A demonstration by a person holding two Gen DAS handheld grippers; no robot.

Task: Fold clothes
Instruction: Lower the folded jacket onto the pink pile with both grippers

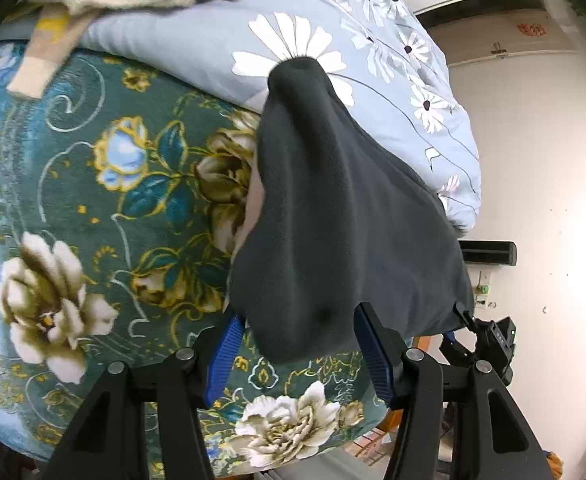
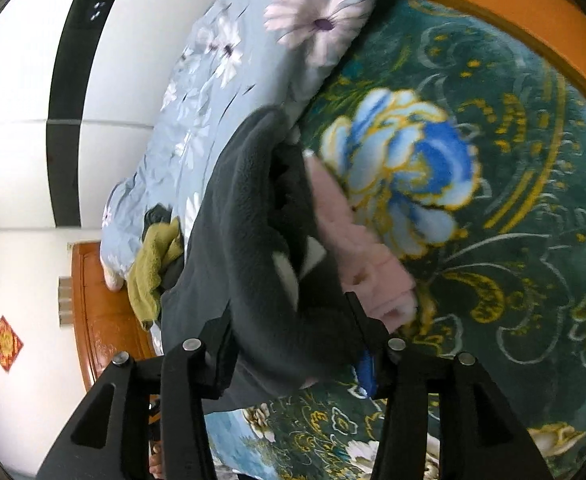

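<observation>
Two tools hold one dark grey fleece garment (image 1: 333,216) above a bed. The left tool (image 1: 297,344) has its blue-padded fingers (image 1: 225,356) spread wide, with a bulge of the fleece hanging between them, so whether it actually pinches the cloth cannot be told. The right tool (image 2: 293,340) has the same garment (image 2: 253,240) bunched between its fingers, apparently clamped on it. A pink lining (image 2: 357,240) shows at the fleece's edge. Beneath lies a green floral blanket (image 1: 93,200), with a pale blue daisy-print quilt (image 1: 333,20) beside it.
</observation>
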